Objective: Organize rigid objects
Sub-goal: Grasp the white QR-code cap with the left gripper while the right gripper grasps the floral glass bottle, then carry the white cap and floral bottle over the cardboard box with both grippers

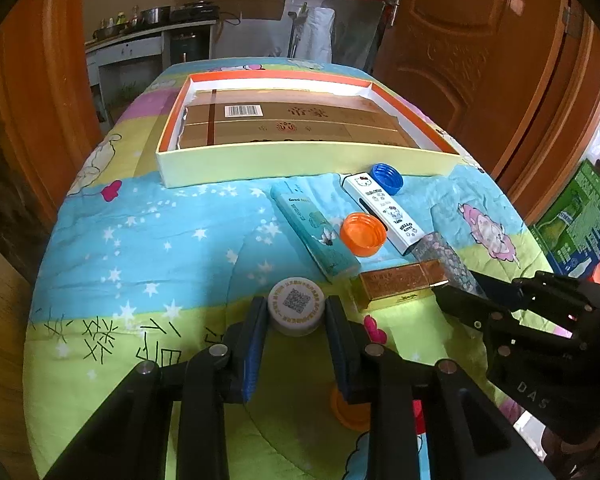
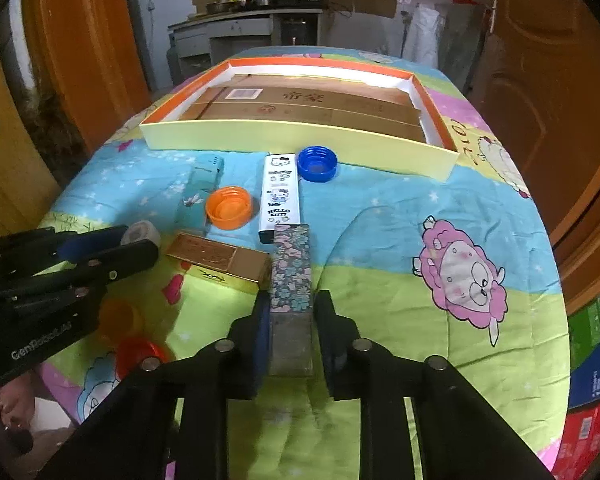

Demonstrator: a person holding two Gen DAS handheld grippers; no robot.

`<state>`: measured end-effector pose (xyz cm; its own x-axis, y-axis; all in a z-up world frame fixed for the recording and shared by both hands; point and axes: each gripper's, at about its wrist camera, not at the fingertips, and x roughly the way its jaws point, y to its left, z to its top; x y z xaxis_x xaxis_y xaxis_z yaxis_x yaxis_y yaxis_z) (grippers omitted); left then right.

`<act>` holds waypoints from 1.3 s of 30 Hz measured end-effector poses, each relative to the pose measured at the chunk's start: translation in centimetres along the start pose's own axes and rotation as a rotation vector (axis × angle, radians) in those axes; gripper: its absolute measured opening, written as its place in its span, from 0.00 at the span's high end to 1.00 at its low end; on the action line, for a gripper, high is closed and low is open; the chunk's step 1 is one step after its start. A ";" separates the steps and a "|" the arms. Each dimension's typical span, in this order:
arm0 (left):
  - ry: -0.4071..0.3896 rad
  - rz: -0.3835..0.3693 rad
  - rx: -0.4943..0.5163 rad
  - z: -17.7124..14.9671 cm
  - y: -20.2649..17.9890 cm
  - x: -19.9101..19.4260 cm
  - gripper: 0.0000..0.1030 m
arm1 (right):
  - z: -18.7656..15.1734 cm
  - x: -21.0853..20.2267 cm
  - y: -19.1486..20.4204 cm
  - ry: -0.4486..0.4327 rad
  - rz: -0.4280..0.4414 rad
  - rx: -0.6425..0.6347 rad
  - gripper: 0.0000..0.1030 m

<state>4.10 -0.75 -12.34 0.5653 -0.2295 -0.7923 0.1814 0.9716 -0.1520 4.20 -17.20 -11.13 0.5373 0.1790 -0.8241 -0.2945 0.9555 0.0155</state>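
The left gripper (image 1: 296,316) has its jaws closed around a round white plastic cap with a printed code (image 1: 296,307), while the right gripper (image 2: 290,312) is clenched on a long flat floral-patterned box (image 2: 291,264); both things lie on the cartoon-print quilt (image 2: 380,216). The shallow orange-rimmed cardboard tray (image 1: 300,168) beyond holds nothing loose. Everything remains unsorted, I judge: teal box (image 1: 314,232), white cartoon box (image 1: 384,208), gold box (image 1: 396,284), orange cap (image 1: 362,234), blue cap (image 1: 386,178).

Left gripper (image 1: 296,314): angling steeply downward, black jaws with blue pads bracketing a white cap (image 1: 296,307), sitting close against its sides. Right gripper (image 2: 290,312): pitching downward likewise, jaws pressing both long sides of a floral-patterned box (image 2: 292,268). Both grippers are working side by side, near each other.
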 end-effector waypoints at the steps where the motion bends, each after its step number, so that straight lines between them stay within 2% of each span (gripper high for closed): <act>1: -0.003 -0.001 -0.006 0.0 0.1 -0.1 0.71 | 0.0 0.0 0.1 -0.001 -0.003 -0.005 0.80; 10: -0.038 0.009 -0.035 0.2 0.7 -1.1 0.71 | -0.3 -1.0 -1.1 -0.008 0.041 0.069 0.80; 19: -0.068 0.010 -0.031 1.0 0.2 -2.2 0.71 | -0.1 -2.7 -1.5 -0.041 0.039 0.094 0.80; 28: -0.092 0.016 -0.034 3.0 -0.3 -3.1 0.71 | 1.0 -4.0 -1.8 -0.084 0.046 0.110 0.80; 39: -0.099 0.029 -0.054 5.3 -0.1 -2.6 0.71 | 3.0 -3.6 -2.1 -0.100 0.049 0.115 0.80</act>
<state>6.89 -0.58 -7.08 0.6473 -0.2028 -0.7347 0.1216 0.9791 -0.1632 5.19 -19.14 -6.50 0.6023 0.2425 -0.7605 -0.2325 0.9647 0.1235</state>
